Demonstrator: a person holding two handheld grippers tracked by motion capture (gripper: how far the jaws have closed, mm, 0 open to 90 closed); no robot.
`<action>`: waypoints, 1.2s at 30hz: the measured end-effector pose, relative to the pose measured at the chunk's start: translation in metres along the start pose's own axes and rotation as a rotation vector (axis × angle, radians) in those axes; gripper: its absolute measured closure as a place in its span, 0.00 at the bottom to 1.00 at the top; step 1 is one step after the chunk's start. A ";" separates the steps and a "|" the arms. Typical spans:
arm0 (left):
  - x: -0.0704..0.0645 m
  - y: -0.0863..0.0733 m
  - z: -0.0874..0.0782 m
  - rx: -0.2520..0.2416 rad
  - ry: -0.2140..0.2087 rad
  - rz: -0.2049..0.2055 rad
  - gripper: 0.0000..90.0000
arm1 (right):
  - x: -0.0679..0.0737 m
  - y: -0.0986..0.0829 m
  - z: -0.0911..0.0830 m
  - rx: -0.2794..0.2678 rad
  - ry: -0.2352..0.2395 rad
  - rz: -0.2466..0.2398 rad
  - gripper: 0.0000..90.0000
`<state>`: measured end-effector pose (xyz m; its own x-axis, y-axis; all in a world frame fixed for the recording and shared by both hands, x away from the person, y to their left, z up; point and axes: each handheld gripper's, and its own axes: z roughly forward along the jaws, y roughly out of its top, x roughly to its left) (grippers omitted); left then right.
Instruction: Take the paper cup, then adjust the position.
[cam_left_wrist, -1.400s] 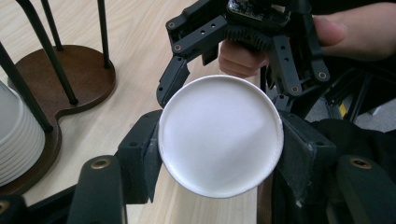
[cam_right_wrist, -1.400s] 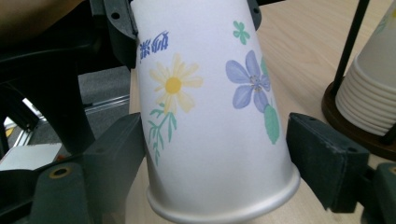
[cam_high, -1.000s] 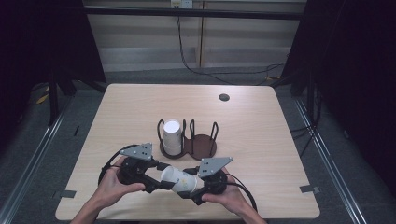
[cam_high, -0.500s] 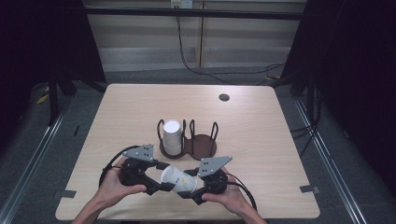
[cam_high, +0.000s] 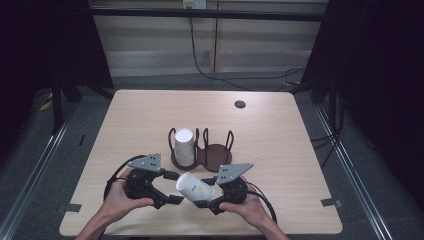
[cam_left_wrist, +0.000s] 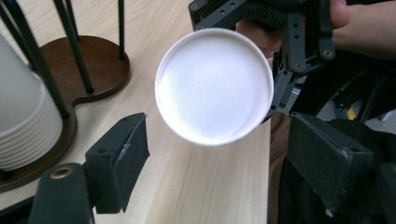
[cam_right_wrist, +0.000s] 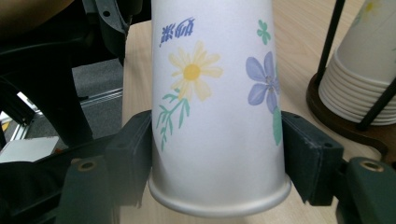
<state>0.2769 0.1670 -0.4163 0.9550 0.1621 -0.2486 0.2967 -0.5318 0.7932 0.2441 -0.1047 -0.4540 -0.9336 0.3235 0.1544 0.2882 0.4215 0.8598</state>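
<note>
The paper cup (cam_high: 195, 188) is clamped near its rim by the right tongs (cam_high: 212, 197), held above the counter (cam_high: 280, 145) just in front of the cup holder (cam_high: 202, 152). Its long axis is laid nearly level, with the closed base pointed straight at the left tongs (cam_high: 172, 187). Those left tongs are spread wide apart, the base (cam_left_wrist: 214, 86) framed between the two jaws but not touched. Both hands are kept low and close together near the front edge, the left hand (cam_high: 117, 197) facing the right. The stack of cups (cam_high: 183, 146) is seen in the holder's left bay. A transfer looks likely, with the left nearest the base.
</note>
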 end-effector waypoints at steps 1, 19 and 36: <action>0.000 0.000 0.000 0.000 0.000 0.000 0.23 | 0.000 0.000 0.000 0.000 0.000 0.000 0.35; 0.005 -0.010 0.007 0.111 0.068 0.013 0.24 | -0.007 0.000 -0.005 0.061 -0.035 0.051 0.35; 0.003 -0.011 0.014 0.169 0.092 0.054 0.24 | -0.008 0.005 -0.003 0.171 -0.037 0.023 0.35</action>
<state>0.2764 0.1615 -0.4331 0.9681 0.2006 -0.1504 0.2476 -0.6723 0.6976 0.2528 -0.1080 -0.4492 -0.9187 0.3644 0.1523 0.3444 0.5506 0.7604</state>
